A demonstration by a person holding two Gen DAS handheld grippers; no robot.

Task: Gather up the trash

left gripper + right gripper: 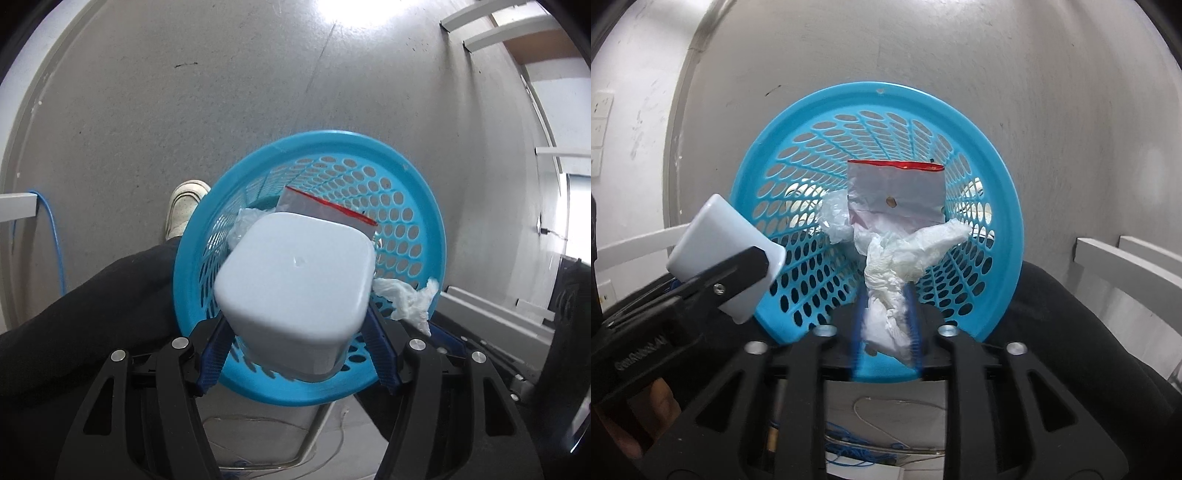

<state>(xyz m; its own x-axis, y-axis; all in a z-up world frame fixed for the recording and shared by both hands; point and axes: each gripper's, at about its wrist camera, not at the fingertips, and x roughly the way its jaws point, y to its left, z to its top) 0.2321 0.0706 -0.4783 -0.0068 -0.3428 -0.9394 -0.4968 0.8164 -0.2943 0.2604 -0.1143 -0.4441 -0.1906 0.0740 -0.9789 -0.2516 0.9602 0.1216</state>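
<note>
The white tub (295,291) is clamped bottom-out between the blue pads of the left gripper (295,354), hanging over the near rim of the blue basket (424,206); from the right wrist view the same tub (720,240) sits at about 9 o'clock, just outside the basket (775,155) rim. The crumpled white tissue (890,291) is pinched in the closed right gripper (884,347), its loose upper end reaching over the rim at 6 o'clock and into the basket mouth; in the left view the tissue (410,299) shows at about 4 o'clock of the tub. Already inside the basket lie a clear zip bag with a red strip (897,192) toward 12 o'clock and a scrap of thin plastic (834,218) at its 9 o'clock.

The step in hand looks like the drop-off: both pieces of trash are held at the basket, neither let go. Next, each gripper likely needs to move further over the opening and then open; the tub is bulky and could catch the rim, and the tissue may cling to the pads. Outward, a grey floor (184,110), a white shoe (184,206) at 9 o'clock of the basket, and a blue cable (55,240) at the far left.
</note>
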